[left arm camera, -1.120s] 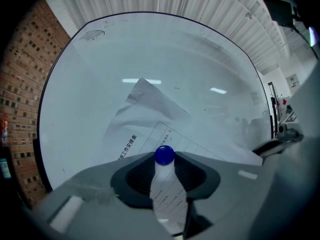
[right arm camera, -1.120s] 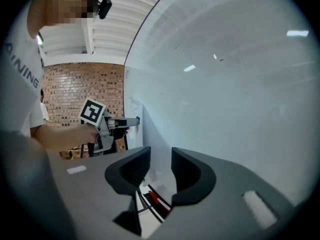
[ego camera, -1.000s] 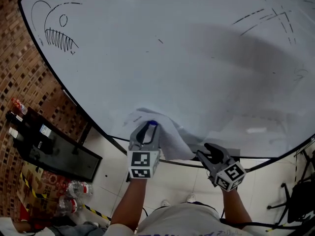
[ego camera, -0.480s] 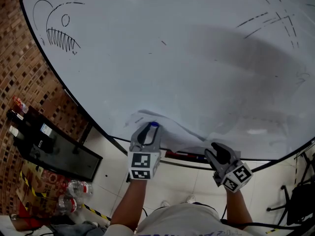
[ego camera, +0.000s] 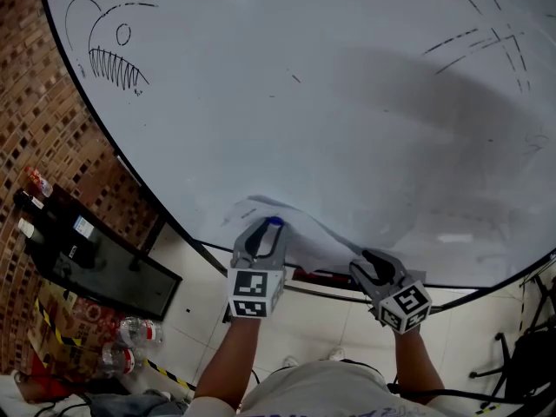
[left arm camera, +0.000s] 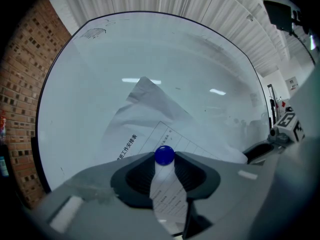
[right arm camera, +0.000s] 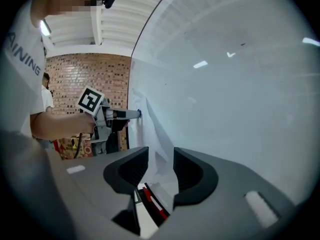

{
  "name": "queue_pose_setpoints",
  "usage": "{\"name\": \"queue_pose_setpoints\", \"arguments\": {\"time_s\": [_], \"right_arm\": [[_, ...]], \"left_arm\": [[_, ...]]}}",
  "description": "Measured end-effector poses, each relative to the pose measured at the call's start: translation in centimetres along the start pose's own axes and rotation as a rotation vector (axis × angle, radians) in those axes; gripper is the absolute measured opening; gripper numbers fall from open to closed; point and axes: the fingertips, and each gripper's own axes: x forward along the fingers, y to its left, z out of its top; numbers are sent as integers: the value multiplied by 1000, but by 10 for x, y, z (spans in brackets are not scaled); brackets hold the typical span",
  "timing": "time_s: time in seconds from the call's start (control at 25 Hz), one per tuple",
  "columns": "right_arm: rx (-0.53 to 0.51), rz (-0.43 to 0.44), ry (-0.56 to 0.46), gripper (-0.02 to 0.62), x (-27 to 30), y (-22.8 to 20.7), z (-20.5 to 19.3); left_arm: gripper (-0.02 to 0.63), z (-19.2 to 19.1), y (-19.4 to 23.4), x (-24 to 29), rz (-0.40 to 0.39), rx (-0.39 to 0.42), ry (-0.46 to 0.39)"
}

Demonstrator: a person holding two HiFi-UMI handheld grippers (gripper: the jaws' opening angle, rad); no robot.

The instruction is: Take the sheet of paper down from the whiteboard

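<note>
A white printed sheet (ego camera: pixel 311 238) hangs crumpled low on the whiteboard (ego camera: pixel 347 102). My left gripper (ego camera: pixel 268 228) is level at the sheet's upper left and shut on a round blue magnet (left arm camera: pixel 164 155), which sits on the paper (left arm camera: pixel 150 119). To the right my right gripper (ego camera: pixel 370 264) is at the sheet's lower right edge. Its jaws are opening, and the paper's edge (right arm camera: pixel 158 140) stands between them without being pressed. The right gripper view also shows the left gripper (right arm camera: pixel 135 114) against the board.
A red object (right arm camera: pixel 152 202) lies on the board's tray below the sheet. A fish sketch (ego camera: pixel 113 50) marks the board's upper left. A brick wall (ego camera: pixel 52 172), a black stand with bottles (ego camera: pixel 95 263) and floor bottles (ego camera: pixel 130 333) are at the left.
The sheet's lower right part bulged outward a second ago and now lies flatter to the board. My right gripper swung right, then came back left. The left gripper stayed put.
</note>
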Motion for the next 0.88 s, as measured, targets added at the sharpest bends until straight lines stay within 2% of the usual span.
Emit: {"name": "queue_pose_setpoints", "arguments": {"time_s": [0.04, 0.12, 0.16, 0.28, 0.48, 0.88], "right_arm": [[-1, 4, 14, 148, 2, 1, -3], [25, -3, 23, 24, 3, -1, -7], [46, -5, 16, 11, 2, -2, -6], [80, 9, -10, 8, -1, -3, -1], [74, 21, -31, 8, -7, -4, 6], [78, -42, 1, 8, -42, -24, -5]], "left_arm": [[132, -1, 0, 0, 0, -3, 0], [132, -3, 1, -1, -4, -11, 4], [132, -3, 1, 0, -8, -16, 5], [132, -2, 1, 0, -19, -28, -2], [130, -2, 0, -1, -37, -65, -1], [130, -37, -12, -44, -20, -153, 52]]}}
